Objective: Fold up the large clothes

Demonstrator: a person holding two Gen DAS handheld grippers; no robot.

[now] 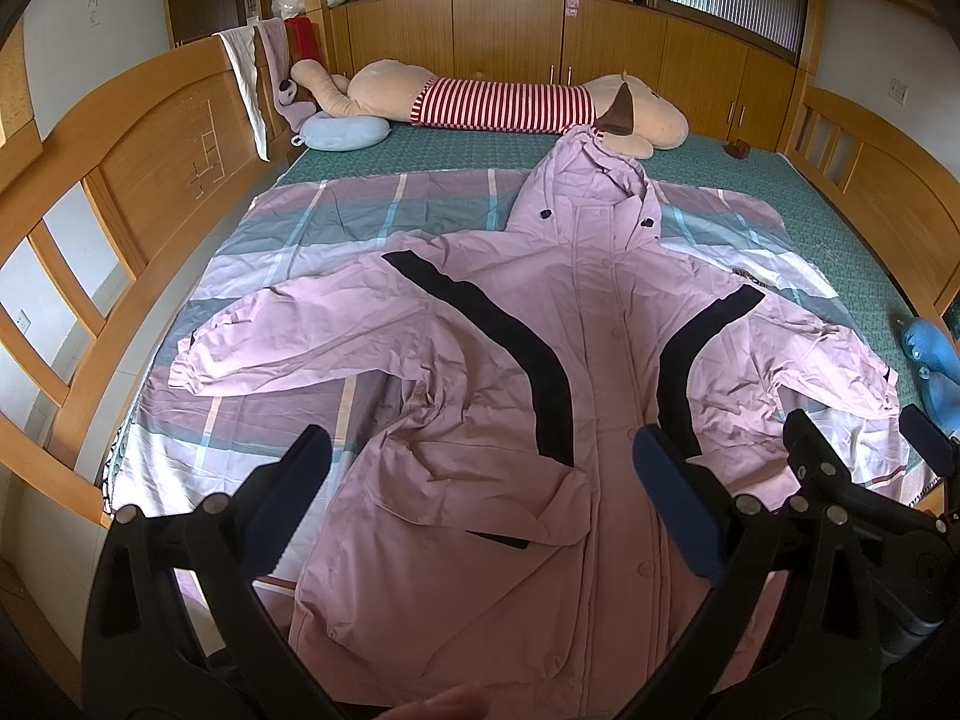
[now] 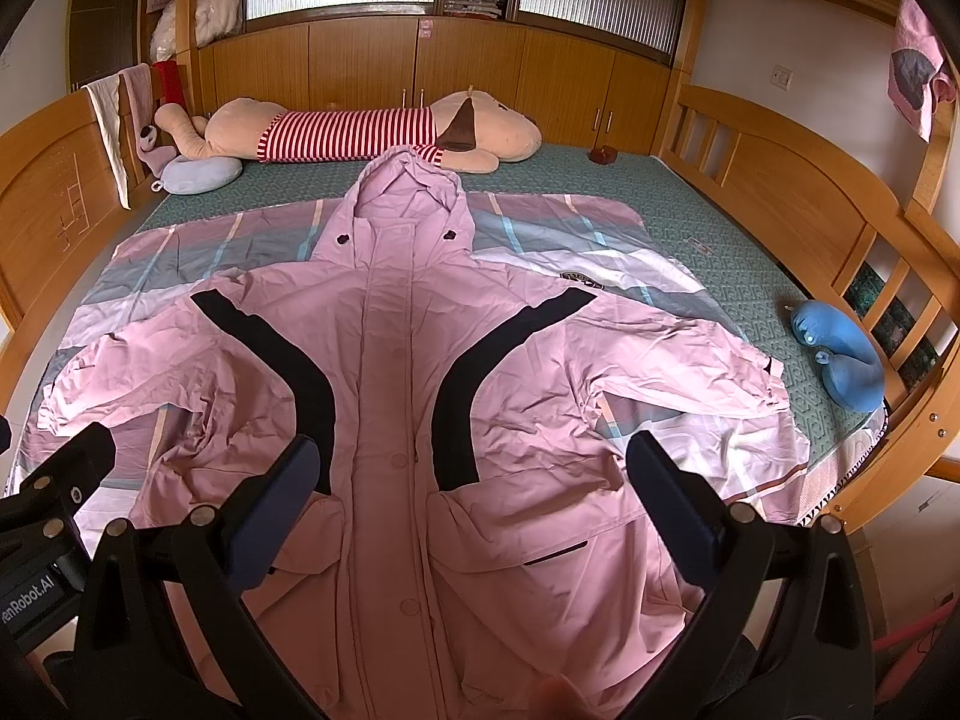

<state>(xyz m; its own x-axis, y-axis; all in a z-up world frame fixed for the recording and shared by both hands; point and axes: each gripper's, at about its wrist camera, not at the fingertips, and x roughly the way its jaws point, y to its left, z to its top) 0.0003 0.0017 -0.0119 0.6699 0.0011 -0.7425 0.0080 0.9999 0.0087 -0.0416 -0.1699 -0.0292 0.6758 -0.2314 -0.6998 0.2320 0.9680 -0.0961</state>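
A large pink hooded jacket (image 1: 480, 360) with black curved stripes lies flat, front up, on a plaid sheet on the bed, sleeves spread to both sides. It also shows in the right wrist view (image 2: 396, 372). My left gripper (image 1: 480, 480) is open and empty above the jacket's lower left part. My right gripper (image 2: 474, 480) is open and empty above the jacket's lower middle. The right gripper also shows at the right edge of the left wrist view (image 1: 864, 450). The jacket's hem is hidden below both views.
A plaid sheet (image 2: 540, 228) covers a green mattress (image 2: 690, 210). A long plush dog in a striped shirt (image 2: 360, 132) lies at the far side. A blue neck pillow (image 2: 840, 360) lies at right, a pale one (image 2: 198, 174) at far left. Wooden rails surround the bed.
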